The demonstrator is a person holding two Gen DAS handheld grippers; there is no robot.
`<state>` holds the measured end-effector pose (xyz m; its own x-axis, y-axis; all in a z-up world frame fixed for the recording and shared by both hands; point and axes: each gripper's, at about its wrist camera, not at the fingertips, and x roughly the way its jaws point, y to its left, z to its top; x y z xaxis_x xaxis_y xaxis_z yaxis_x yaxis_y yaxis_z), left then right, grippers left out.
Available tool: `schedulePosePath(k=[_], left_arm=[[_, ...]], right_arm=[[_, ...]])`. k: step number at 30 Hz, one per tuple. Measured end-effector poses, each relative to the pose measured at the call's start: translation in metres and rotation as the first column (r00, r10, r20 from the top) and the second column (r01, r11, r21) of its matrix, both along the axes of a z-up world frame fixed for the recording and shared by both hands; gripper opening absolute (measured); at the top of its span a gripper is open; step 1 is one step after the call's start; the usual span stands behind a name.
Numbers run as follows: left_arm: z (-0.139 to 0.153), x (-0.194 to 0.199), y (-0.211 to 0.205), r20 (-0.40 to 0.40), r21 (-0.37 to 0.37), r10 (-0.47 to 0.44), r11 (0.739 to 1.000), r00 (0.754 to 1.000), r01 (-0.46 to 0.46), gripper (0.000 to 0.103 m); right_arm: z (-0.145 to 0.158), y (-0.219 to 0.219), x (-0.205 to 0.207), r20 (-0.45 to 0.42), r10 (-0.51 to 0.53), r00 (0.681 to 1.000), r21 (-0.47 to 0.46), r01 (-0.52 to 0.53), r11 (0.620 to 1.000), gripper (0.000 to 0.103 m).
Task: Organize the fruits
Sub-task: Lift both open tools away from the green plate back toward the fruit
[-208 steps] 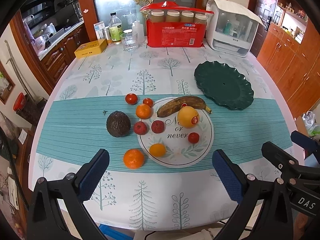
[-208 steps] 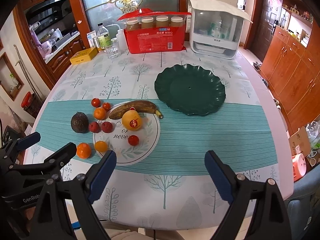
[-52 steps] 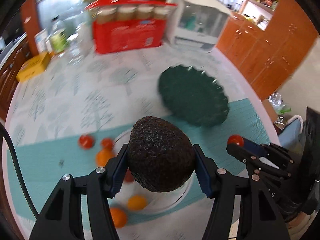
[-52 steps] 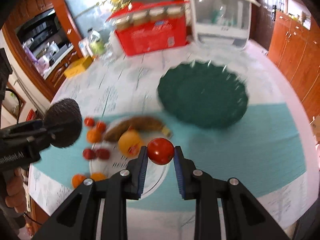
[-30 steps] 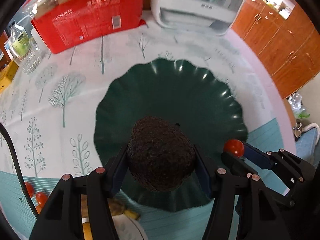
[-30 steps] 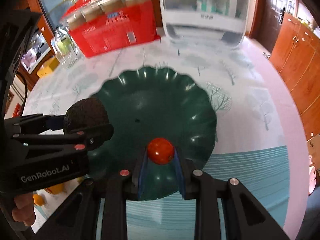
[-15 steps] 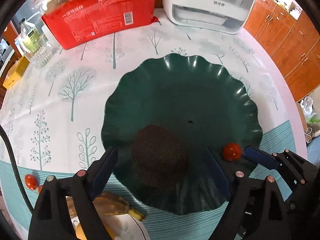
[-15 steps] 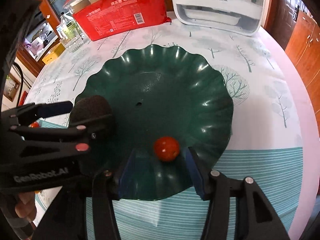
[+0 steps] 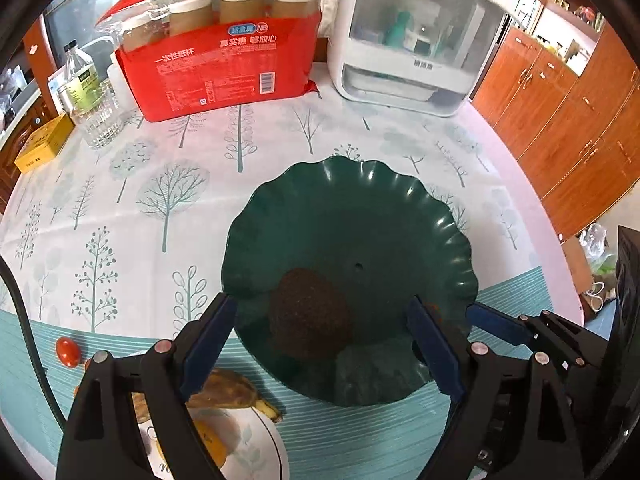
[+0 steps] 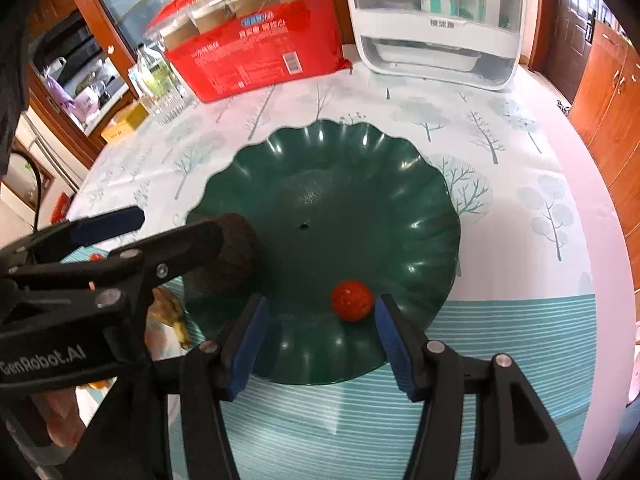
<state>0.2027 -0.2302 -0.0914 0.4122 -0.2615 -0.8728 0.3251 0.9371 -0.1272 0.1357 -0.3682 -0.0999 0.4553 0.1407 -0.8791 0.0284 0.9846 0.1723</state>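
Note:
A dark avocado (image 9: 310, 320) lies in the near left part of the green scalloped plate (image 9: 360, 216). My left gripper (image 9: 320, 316) is open, its fingers apart on either side of the avocado. In the right wrist view the avocado (image 10: 232, 264) is half hidden behind the left gripper's arm. A small red tomato (image 10: 352, 294) rests on the plate (image 10: 340, 168) near its front rim. My right gripper (image 10: 320, 312) is open just behind the tomato, which sits close to the right finger.
The white plate (image 9: 256, 440) with a banana (image 9: 236, 392) and an orange fruit sits at lower left; a red tomato (image 9: 67, 351) lies on the cloth. A red cup package (image 9: 224, 64), a white appliance (image 9: 416, 40), a glass and a bottle stand at the back.
Both grippers have opened wider and drawn back a little. The avocado and the tomato now lie free on the green plate.

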Motion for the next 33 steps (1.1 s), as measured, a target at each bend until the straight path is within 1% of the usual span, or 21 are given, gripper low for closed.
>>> schedulePosePath(k=[3,8,13,15,17,21,26,29,31,33], left_arm=[[0.008,-0.004,0.007,0.019,0.001,0.01,1.0,1.0,-0.01,0.087],[0.024,-0.014,0.021,0.053,-0.011,0.01,1.0,0.999,-0.01,0.087],[0.043,-0.022,0.038,0.083,-0.027,0.019,0.999,0.996,-0.017,0.087],[0.053,-0.026,0.047,0.106,-0.008,0.03,1.0,0.994,-0.029,0.087],[0.06,-0.029,0.056,0.111,-0.001,0.035,0.999,0.993,-0.035,0.087],[0.075,-0.037,0.082,0.098,-0.027,0.045,0.999,0.994,-0.042,0.087],[0.09,-0.054,0.11,0.121,-0.008,0.031,1.0,0.992,-0.03,0.087],[0.098,-0.065,0.133,0.129,-0.016,0.034,0.999,0.991,-0.032,0.087],[0.102,-0.072,0.149,0.129,-0.013,0.038,0.999,0.991,-0.036,0.087],[0.104,-0.079,0.165,0.127,-0.009,0.039,0.999,0.991,-0.038,0.087]], right_arm=[[0.008,0.0,-0.002,0.023,-0.026,0.999,-0.004,0.026,1.0,0.057],[0.019,0.0,-0.004,0.036,-0.058,0.998,0.004,0.058,0.998,0.057],[0.038,0.007,-0.011,0.073,-0.074,0.995,-0.008,0.075,0.997,0.057],[0.048,0.013,-0.016,0.092,-0.078,0.993,-0.015,0.08,0.997,0.057],[0.056,0.02,-0.021,0.105,-0.081,0.991,-0.023,0.084,0.996,0.057],[0.07,0.038,-0.03,0.118,-0.082,0.99,-0.056,0.089,0.994,0.057],[0.085,0.069,-0.047,0.127,-0.08,0.989,-0.108,0.094,0.99,0.057],[0.093,0.09,-0.057,0.132,-0.079,0.988,-0.146,0.098,0.984,0.057],[0.099,0.104,-0.063,0.137,-0.077,0.988,-0.15,0.098,0.984,0.057],[0.105,0.117,-0.07,0.146,-0.075,0.987,-0.132,0.094,0.987,0.057]])
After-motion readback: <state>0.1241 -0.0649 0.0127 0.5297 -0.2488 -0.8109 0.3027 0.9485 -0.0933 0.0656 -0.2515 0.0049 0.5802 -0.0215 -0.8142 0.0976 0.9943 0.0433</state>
